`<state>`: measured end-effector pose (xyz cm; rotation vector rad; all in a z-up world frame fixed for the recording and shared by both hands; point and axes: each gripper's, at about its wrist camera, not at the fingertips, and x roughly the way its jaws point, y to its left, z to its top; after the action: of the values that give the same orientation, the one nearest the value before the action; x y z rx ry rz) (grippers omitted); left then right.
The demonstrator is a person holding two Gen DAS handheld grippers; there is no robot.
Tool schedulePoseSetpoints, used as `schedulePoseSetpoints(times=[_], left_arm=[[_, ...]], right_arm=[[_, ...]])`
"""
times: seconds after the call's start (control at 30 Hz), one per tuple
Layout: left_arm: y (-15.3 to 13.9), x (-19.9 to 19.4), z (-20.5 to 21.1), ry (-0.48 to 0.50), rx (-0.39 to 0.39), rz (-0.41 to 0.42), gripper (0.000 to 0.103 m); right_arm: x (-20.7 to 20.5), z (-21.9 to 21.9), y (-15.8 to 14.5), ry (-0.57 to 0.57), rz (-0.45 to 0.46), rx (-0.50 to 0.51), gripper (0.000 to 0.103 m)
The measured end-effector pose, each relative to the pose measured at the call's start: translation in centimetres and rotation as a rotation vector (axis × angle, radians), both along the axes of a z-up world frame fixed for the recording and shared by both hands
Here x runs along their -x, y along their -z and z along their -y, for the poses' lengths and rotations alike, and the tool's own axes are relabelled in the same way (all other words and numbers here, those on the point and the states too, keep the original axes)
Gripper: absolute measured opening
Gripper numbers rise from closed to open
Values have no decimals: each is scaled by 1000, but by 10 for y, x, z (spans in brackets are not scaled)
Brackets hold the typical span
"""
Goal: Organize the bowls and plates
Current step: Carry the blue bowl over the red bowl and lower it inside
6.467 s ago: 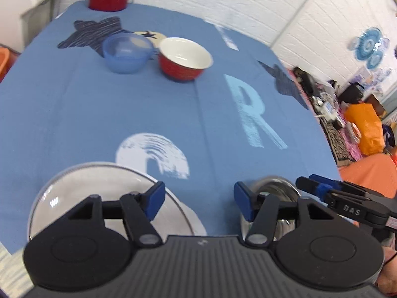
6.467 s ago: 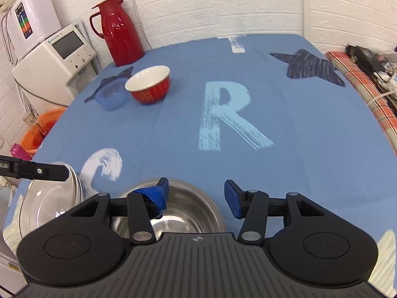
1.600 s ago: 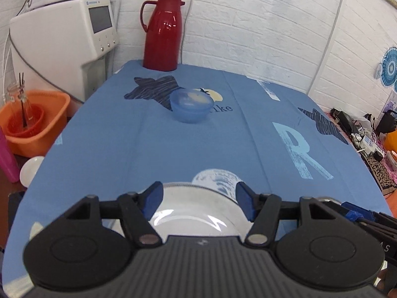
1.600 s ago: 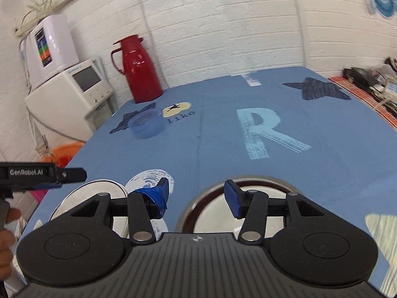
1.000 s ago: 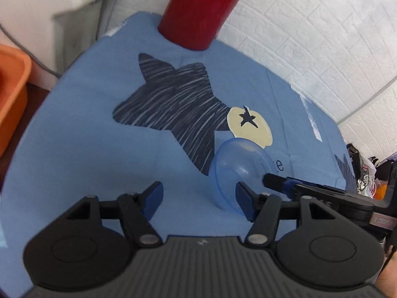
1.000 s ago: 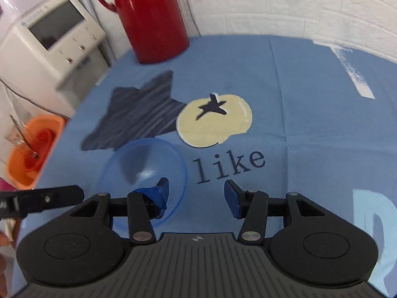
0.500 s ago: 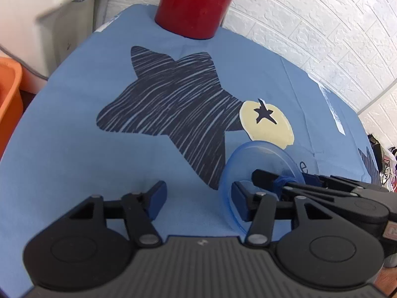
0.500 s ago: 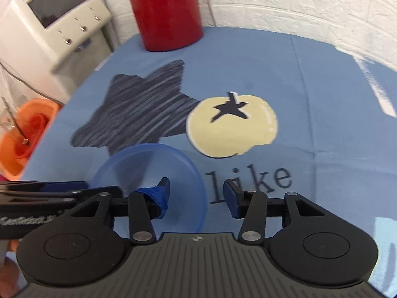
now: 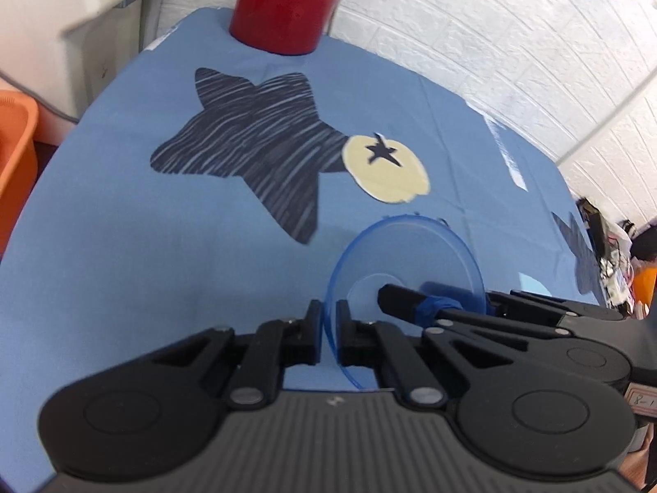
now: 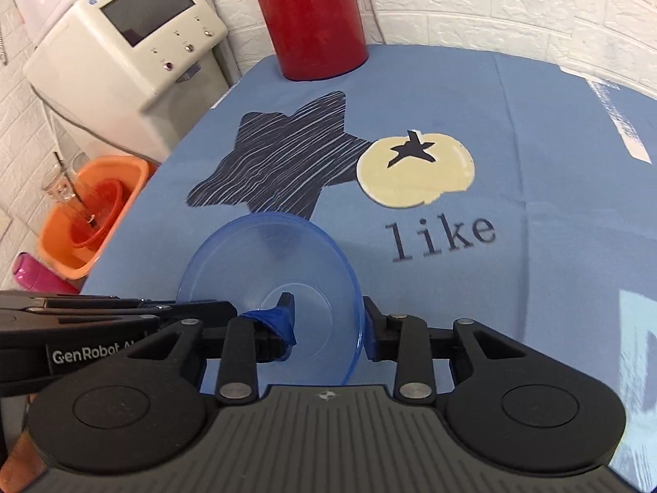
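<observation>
A translucent blue bowl (image 9: 410, 254) sits tilted on the blue tablecloth, just in front of both grippers. My left gripper (image 9: 328, 328) is shut on the bowl's near left rim, the thin wall pinched between its pads. In the right wrist view the bowl (image 10: 263, 254) lies between the fingers of my right gripper (image 10: 328, 324). Its blue-taped finger (image 10: 275, 322) is inside the bowl and the other finger is just outside the right rim, with a wide gap between them. The left gripper (image 10: 197, 310) reaches in from the left there.
A red thermos (image 10: 316, 20) stands at the far edge of the table. A white appliance (image 10: 123, 41) and an orange basin (image 10: 94, 213) with a glass in it sit off the table's left side. Star and "like" prints mark the cloth (image 10: 534, 123).
My left gripper has gone from open to shut on the blue bowl's rim. The right gripper's fingers have narrowed slightly around the bowl's right wall, and the bowl now stands more tilted.
</observation>
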<state>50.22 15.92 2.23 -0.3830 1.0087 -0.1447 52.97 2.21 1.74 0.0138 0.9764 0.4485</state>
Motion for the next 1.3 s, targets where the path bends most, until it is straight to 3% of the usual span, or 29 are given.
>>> schedulePoseSetpoints(times=[0.33, 0.6, 0.83, 1.0, 1.2, 1.27, 1.3], left_arm=[[-36, 113, 98, 206, 29, -5, 0], [-24, 193, 195, 397, -47, 1, 0], [-2, 218, 222, 432, -116, -35, 0], [-4, 221, 225, 421, -133, -26, 4], [-9, 216, 226, 411, -153, -5, 14], [-7, 213, 223, 383, -174, -12, 26], [-6, 211, 221, 381, -165, -13, 27]], right_arm=[[134, 90, -42, 37, 5, 92, 23], [226, 172, -30, 156, -13, 119, 24], [252, 195, -4, 169, -40, 77, 23], [254, 204, 2, 174, -50, 20, 23], [251, 212, 11, 206, -83, -61, 23], [248, 212, 12, 216, -88, -66, 24], [247, 212, 13, 215, -89, -66, 24]])
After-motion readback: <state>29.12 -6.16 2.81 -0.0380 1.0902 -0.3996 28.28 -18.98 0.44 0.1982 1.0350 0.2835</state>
